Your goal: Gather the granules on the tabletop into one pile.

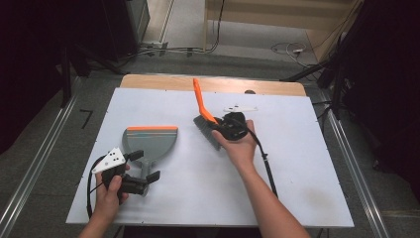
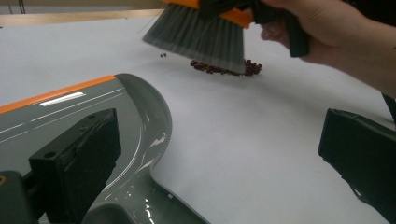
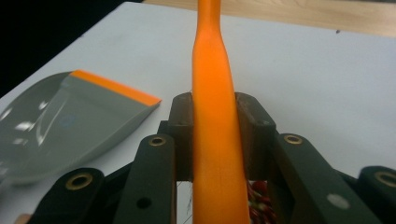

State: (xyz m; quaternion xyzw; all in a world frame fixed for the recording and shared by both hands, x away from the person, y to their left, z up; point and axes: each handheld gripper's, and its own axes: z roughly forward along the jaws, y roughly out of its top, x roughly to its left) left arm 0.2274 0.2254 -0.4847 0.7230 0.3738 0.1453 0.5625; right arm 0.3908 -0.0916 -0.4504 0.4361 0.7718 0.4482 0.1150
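A grey dustpan [image 1: 148,140] with an orange lip lies flat at the table's left, its handle toward me. My left gripper [image 1: 144,166] stands open with the pan's handle between its jaws. In the left gripper view [image 2: 219,135] the wide-apart jaws flank the dustpan [image 2: 140,107]. My right gripper [image 1: 218,124] is shut on the orange handle of a brush [image 1: 200,99]. Its grey bristles [image 2: 201,35] rest on a small pile of dark red beads [image 2: 224,69]. The right gripper view [image 3: 214,112] shows the orange handle [image 3: 212,140] clamped between the pads, with the dustpan [image 3: 70,121] at left.
A small white flat piece [image 1: 240,108] lies behind the right hand. The white tabletop [image 1: 307,168] ends in a wooden strip [image 1: 148,82] at the back. A black cable [image 1: 265,163] trails from the right gripper toward me. Metal rails run along both table sides.
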